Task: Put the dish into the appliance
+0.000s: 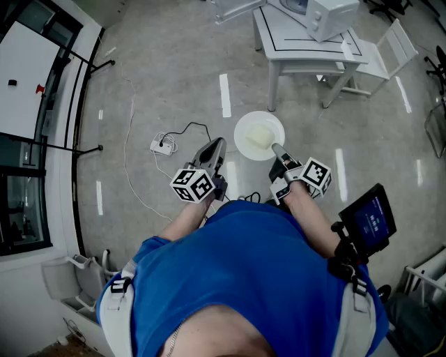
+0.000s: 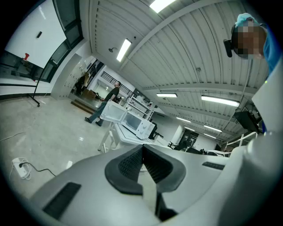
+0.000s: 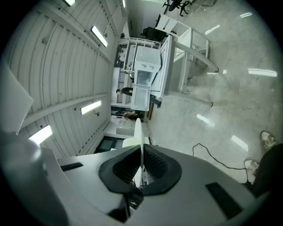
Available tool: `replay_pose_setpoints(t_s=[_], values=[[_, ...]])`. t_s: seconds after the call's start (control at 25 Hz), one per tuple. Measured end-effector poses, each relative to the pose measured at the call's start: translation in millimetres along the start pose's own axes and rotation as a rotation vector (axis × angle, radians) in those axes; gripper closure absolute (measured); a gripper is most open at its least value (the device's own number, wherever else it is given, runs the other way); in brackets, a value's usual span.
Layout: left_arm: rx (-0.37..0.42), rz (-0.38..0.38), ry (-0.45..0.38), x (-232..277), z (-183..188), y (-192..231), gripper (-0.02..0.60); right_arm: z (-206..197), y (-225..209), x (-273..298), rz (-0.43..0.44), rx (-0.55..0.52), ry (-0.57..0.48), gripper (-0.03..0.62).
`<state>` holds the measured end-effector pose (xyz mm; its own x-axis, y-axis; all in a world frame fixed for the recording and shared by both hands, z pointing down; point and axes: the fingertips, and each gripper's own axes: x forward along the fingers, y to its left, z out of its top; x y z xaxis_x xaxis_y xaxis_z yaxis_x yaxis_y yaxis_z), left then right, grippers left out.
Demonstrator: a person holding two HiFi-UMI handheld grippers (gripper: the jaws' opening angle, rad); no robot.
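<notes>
the right gripper [image 1: 277,150] was clamped on the rim of the white dish [image 1: 259,134]. its pads pinched the edge at the dish's 5 o'clock, and the rest of the dish reached toward 11 o'clock over the floor [image 1: 167,84]. the left gripper [image 1: 216,144] was closed on nothing, near the dish's 9 o'clock. the microwave [image 1: 331,15] sat on a white table [image 1: 279,52] well apart, at 1 o'clock.

A smooth white dish [image 1: 259,136] with a dull sheen above a polished grey floor [image 1: 174,84] streaked with reflections; the right gripper [image 3: 141,154] is matt grey plastic, its jaws lined with ribbed black pads [image 3: 154,162].
</notes>
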<state>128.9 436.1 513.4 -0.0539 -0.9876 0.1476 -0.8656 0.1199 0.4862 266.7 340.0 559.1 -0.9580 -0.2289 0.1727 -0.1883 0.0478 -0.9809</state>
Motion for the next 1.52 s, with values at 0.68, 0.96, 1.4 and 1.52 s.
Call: replay_pose_setpoints(t_s=[0.68,0.96,1.4,1.52], values=[[-0.008,0.010,-0.016,-4,2,0,0.575,-1,12,4,0.048,-0.024,0.015,0.585],[-0.013,0.015,-0.025,-7,5,1,0.575,-6,16,7,0.045,-0.012,0.027,0.585],[-0.021,0.040,-0.043,-25,16,45,0.575,-37,20,50,0.052,-0.015,0.060,0.585],[-0.025,0.048,-0.053,-37,29,87,0.575,-59,21,88,0.051,-0.015,0.068,0.585]])
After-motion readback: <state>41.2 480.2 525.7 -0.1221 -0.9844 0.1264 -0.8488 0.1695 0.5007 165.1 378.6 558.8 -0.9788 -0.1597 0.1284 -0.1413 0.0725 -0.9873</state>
